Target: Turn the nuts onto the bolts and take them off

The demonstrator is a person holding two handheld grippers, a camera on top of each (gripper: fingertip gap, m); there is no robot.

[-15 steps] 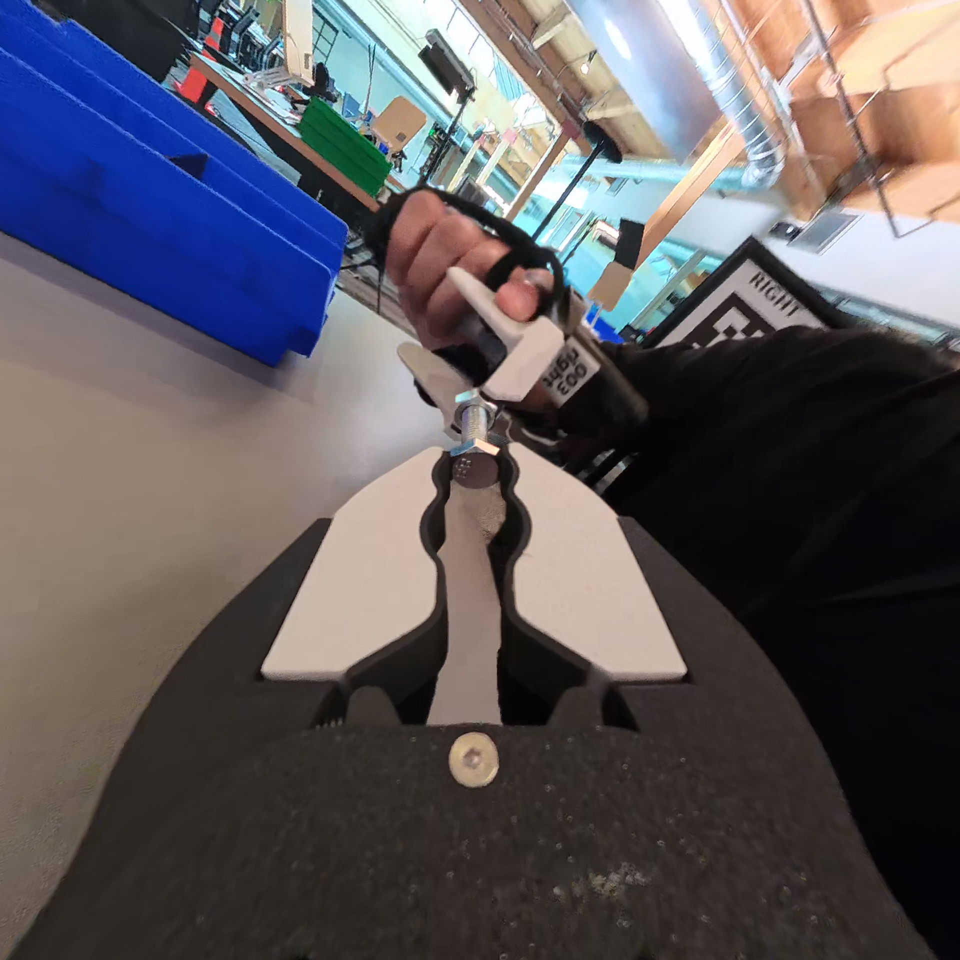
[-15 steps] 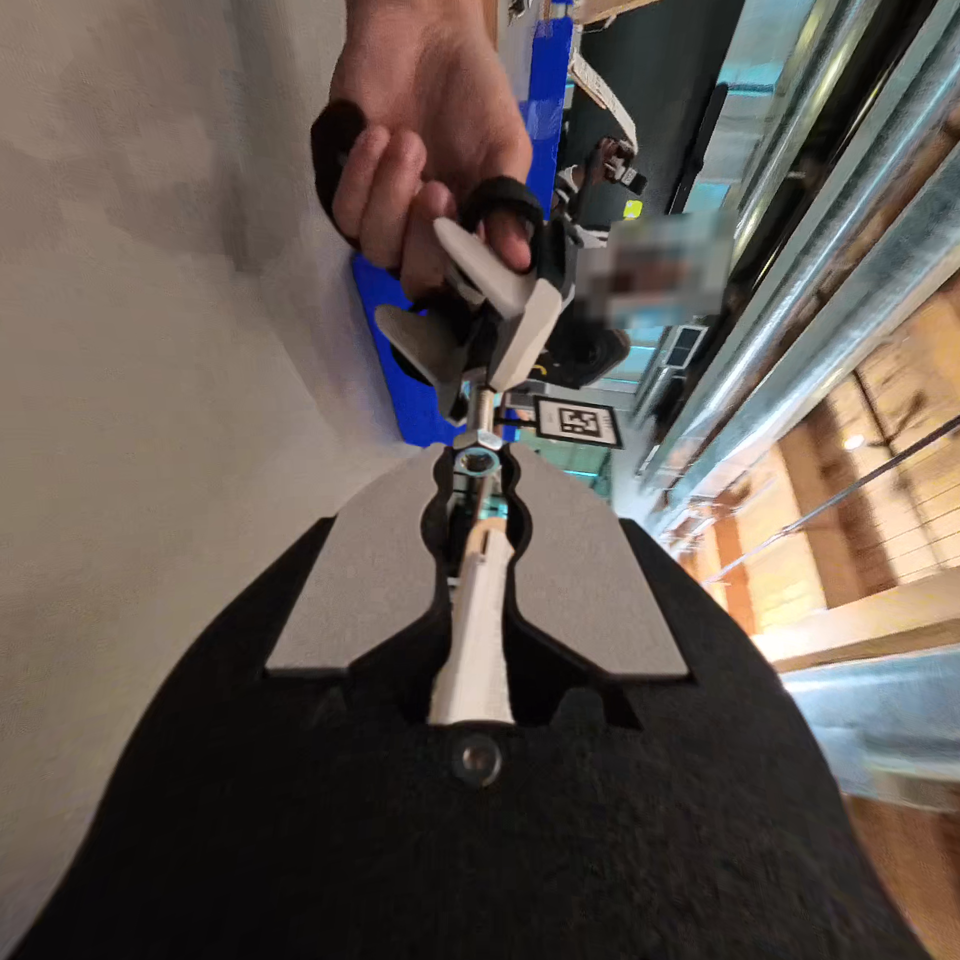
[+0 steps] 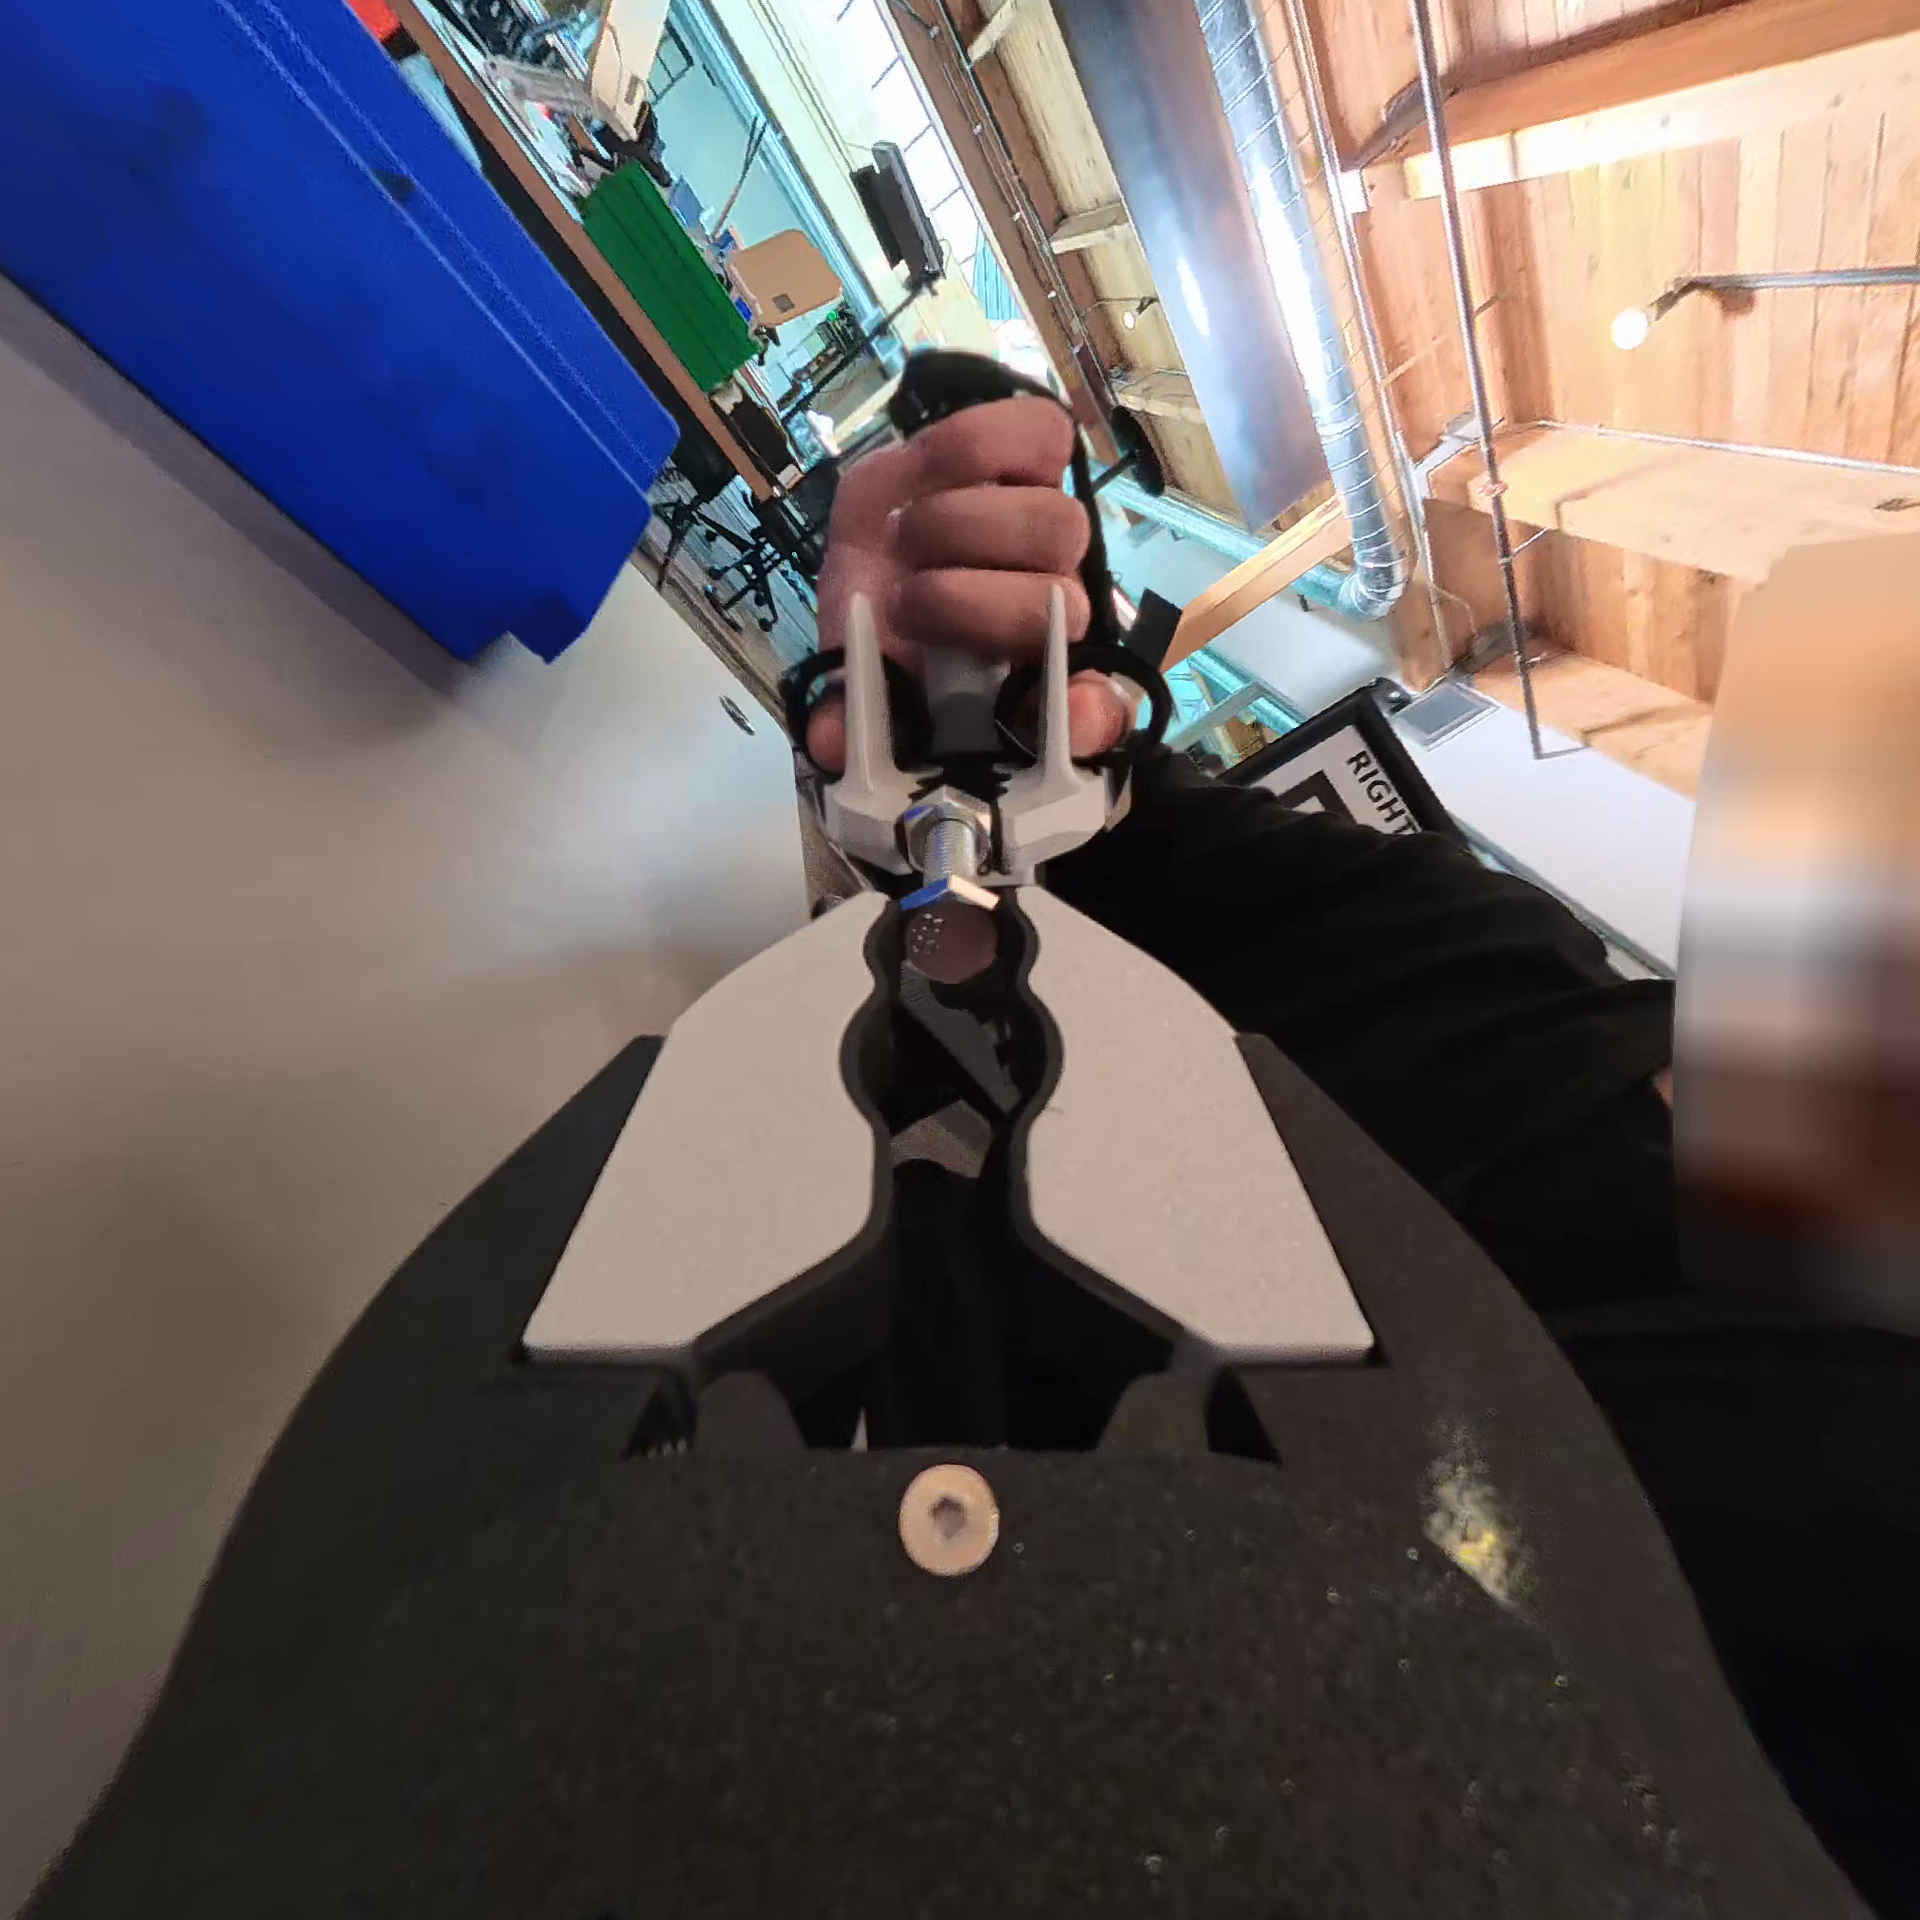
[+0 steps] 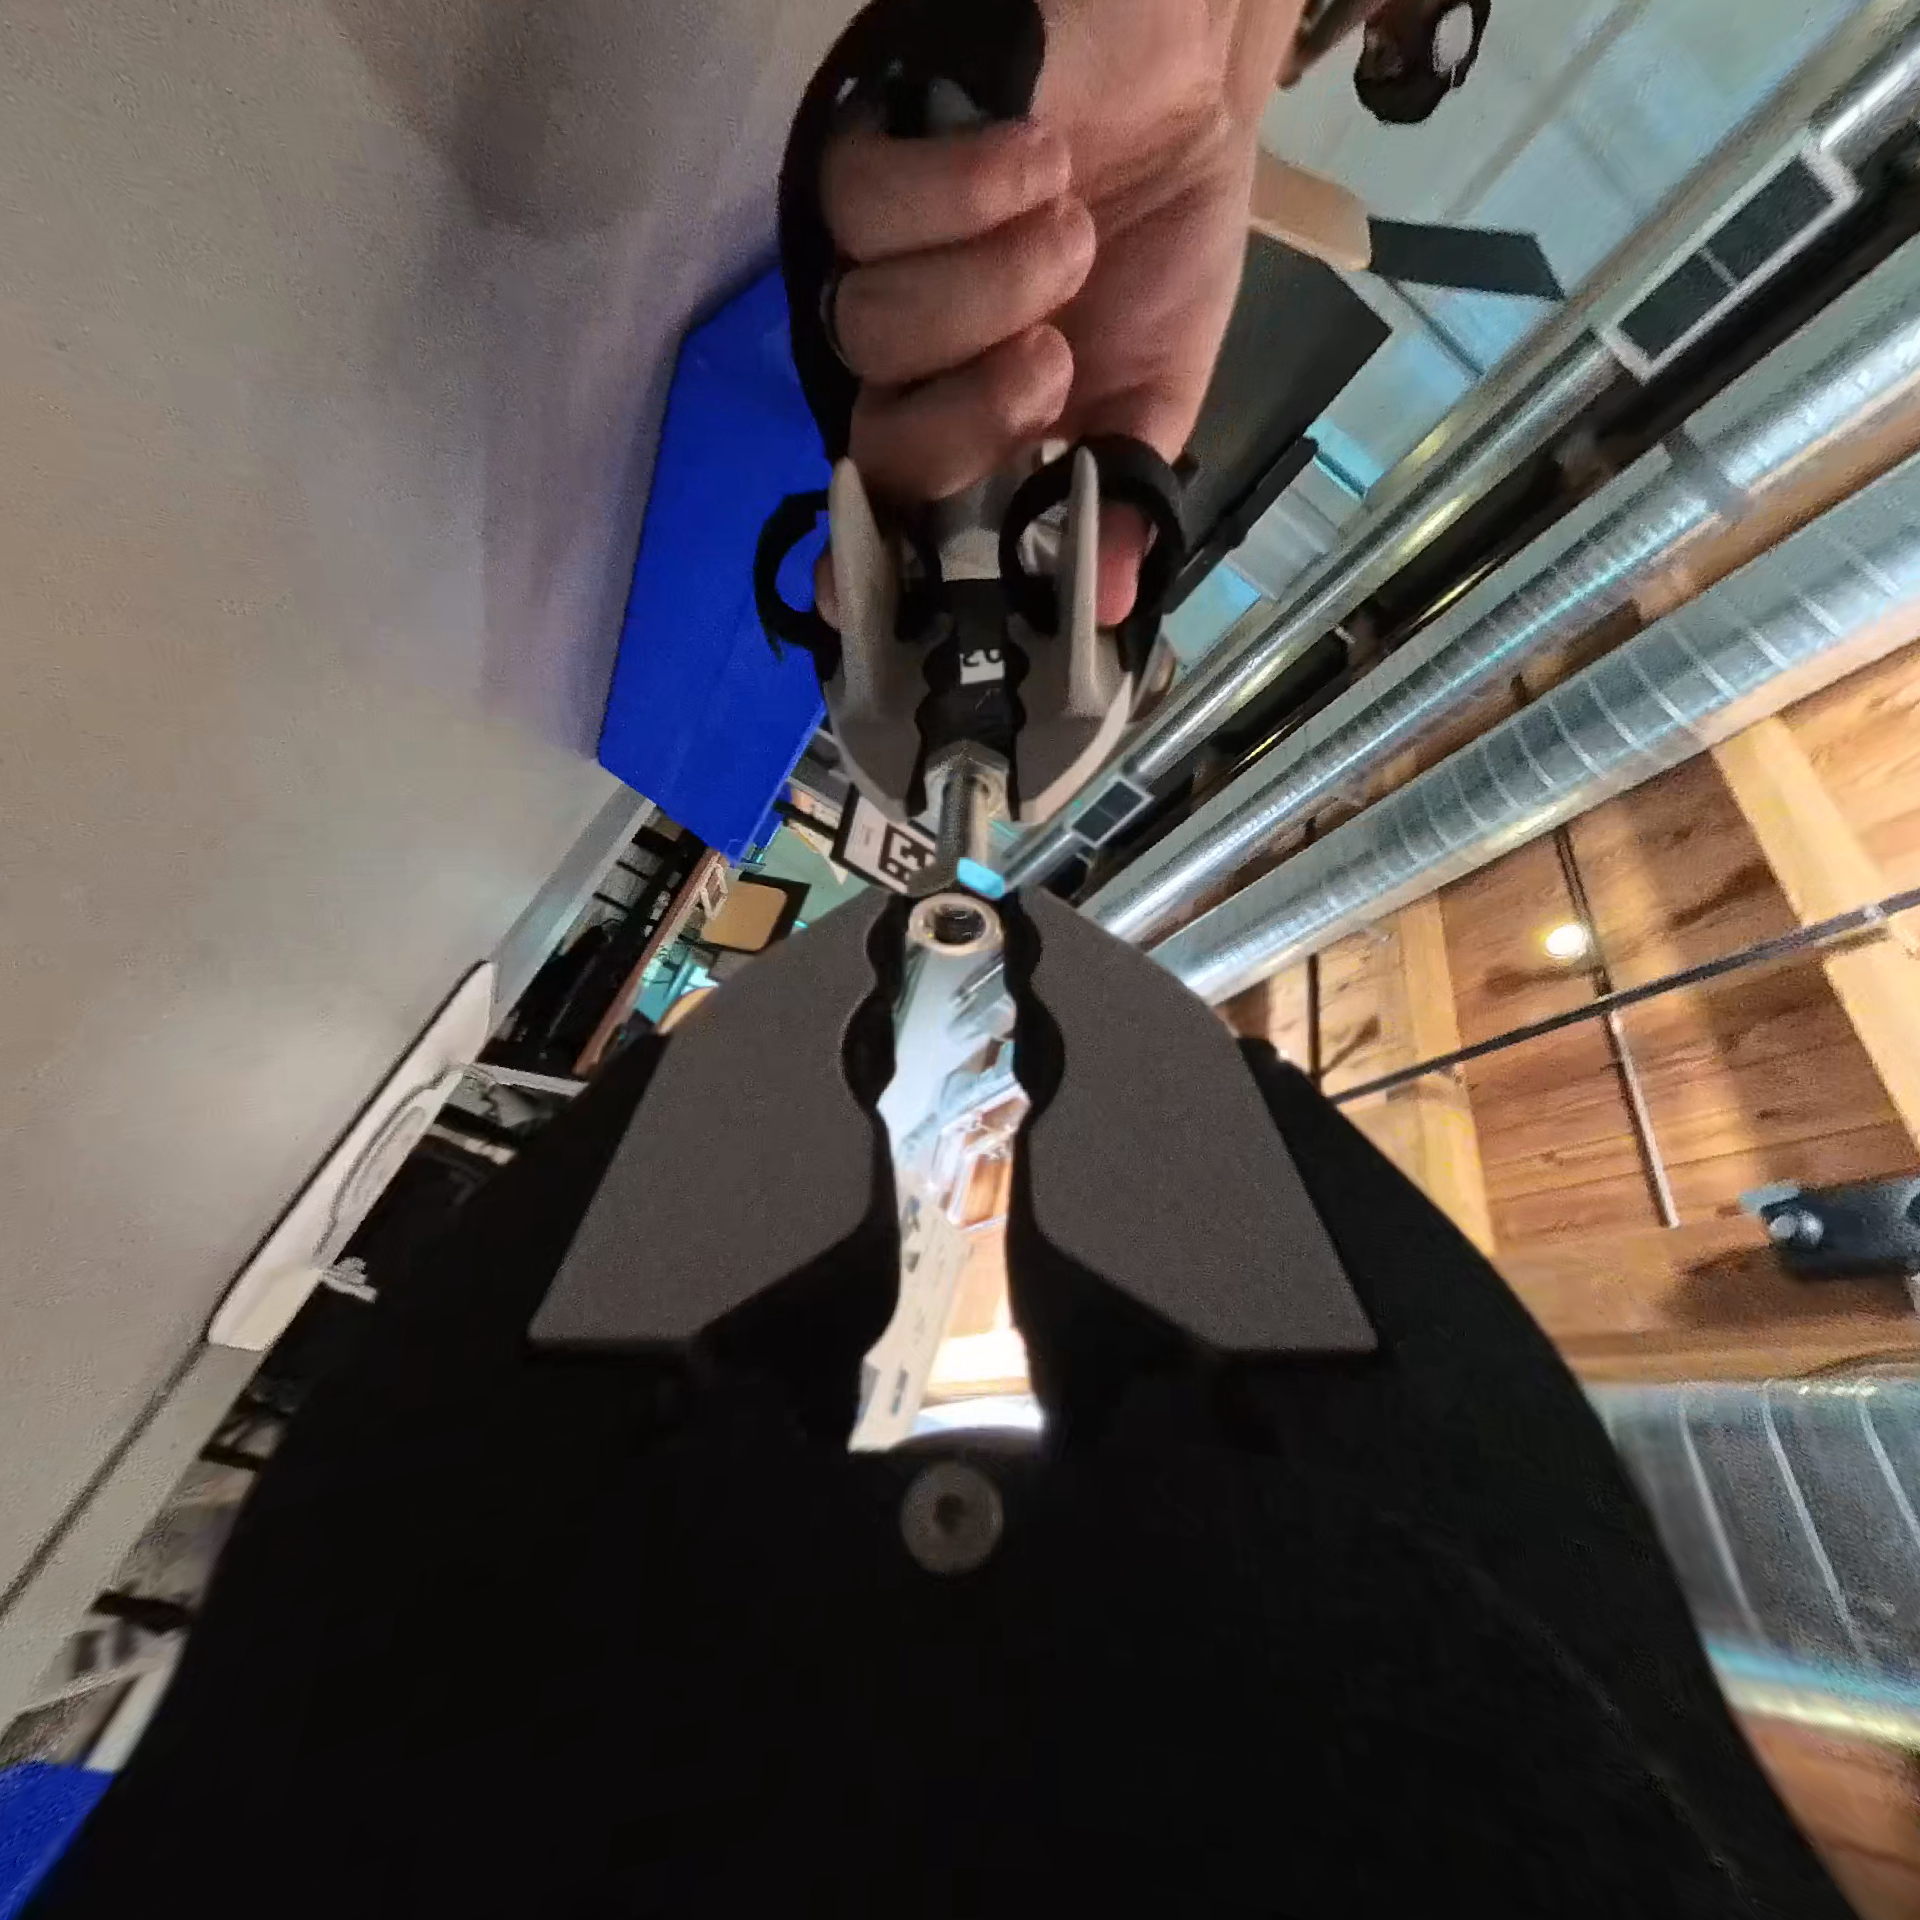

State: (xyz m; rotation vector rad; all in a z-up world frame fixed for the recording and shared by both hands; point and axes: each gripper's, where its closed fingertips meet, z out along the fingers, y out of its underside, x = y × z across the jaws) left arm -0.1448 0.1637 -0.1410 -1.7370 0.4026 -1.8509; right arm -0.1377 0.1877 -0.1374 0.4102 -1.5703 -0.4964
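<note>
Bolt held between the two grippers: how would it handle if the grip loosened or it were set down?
The bolt looks like shiny steel, so probably rigid and heavy for its size. Its head is pinched only at the left gripper tips, so it could slip or twist. Set down, the round shank would likely roll.

Black gripper bodies (image 3: pixel 935 1610) with pale grey scalloped jaws, one centre screw (image 3: pixel 948 1534), black sleeve (image 3: pixel 1351 997).
</note>
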